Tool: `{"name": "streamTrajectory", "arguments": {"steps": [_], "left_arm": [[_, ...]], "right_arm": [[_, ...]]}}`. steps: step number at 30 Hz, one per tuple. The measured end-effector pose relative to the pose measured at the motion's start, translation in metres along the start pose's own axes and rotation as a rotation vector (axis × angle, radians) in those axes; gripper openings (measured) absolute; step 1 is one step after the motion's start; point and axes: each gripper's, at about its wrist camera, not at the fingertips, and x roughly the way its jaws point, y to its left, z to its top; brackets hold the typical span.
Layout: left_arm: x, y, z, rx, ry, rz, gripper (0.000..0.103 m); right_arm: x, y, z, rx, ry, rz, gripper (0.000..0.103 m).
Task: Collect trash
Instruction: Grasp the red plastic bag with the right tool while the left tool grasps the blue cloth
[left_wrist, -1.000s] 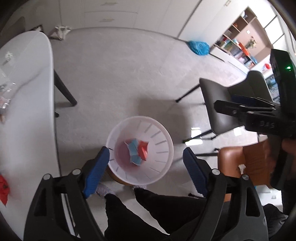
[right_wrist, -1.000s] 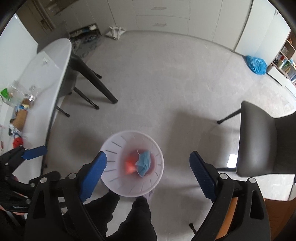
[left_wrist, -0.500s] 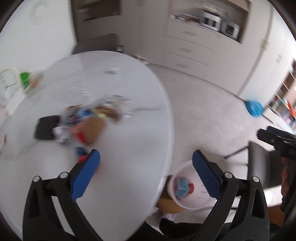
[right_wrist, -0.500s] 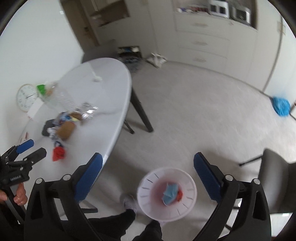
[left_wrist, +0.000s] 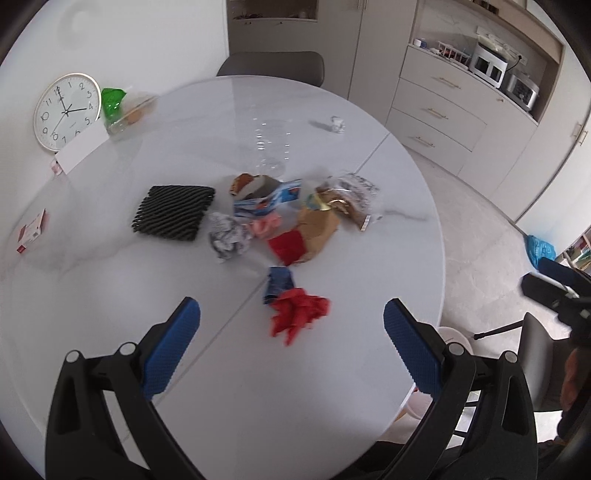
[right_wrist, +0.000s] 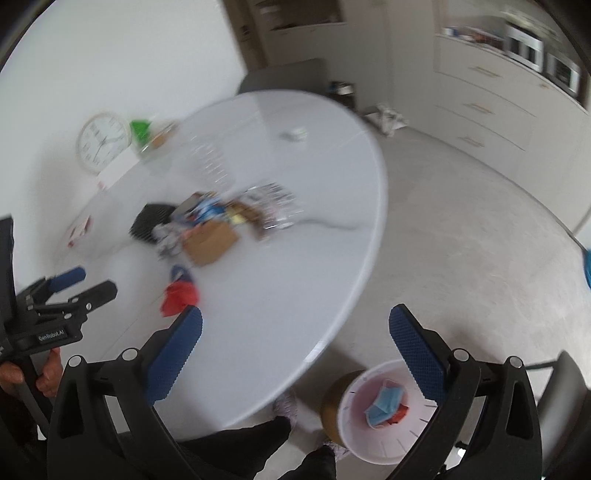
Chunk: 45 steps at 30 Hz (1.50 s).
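Two grippers, both with jaws spread and empty. Left gripper (left_wrist: 291, 321) hovers over the worktop (left_wrist: 332, 387), lined up on the nearest trash, a red crumpled wrapper (left_wrist: 297, 315), likely the next pick. Right gripper (right_wrist: 295, 332) sits off the worktop edge, above the bin (right_wrist: 373, 443) on the floor, which already holds a blue mask (right_wrist: 384, 406). Farther back lies the main litter cluster: brown paper bag (left_wrist: 317, 229), crumpled foil (left_wrist: 227, 236), black mat (left_wrist: 173, 212).

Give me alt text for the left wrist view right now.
The open left gripper hovers over a round white table, pointing at a crumpled red wrapper. Beyond lie more scraps, a brown paper bag and a black mat; a wall clock leans at the far edge.
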Motion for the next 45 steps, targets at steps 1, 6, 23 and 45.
{"name": "streamTrajectory", "arguments": {"steps": [1,6,23,45], "left_arm": [[0.002,0.006,0.0,-0.003,0.002,0.002,0.095],[0.012,0.04,0.0,-0.049,0.023,0.008,0.095],[0.049,0.103,-0.007,-0.134,0.092,0.015,0.095],[0.159,0.021,0.001,0.119,0.202,-0.105,0.066]], "right_arm": [[0.005,0.008,0.001,-0.014,0.01,0.012,0.1],[0.048,0.058,0.007,-0.115,0.084,0.084,0.1],[0.173,0.126,-0.003,-0.182,0.354,0.197,0.045],[0.078,0.009,-0.025,0.066,0.271,0.008,0.033]]}}
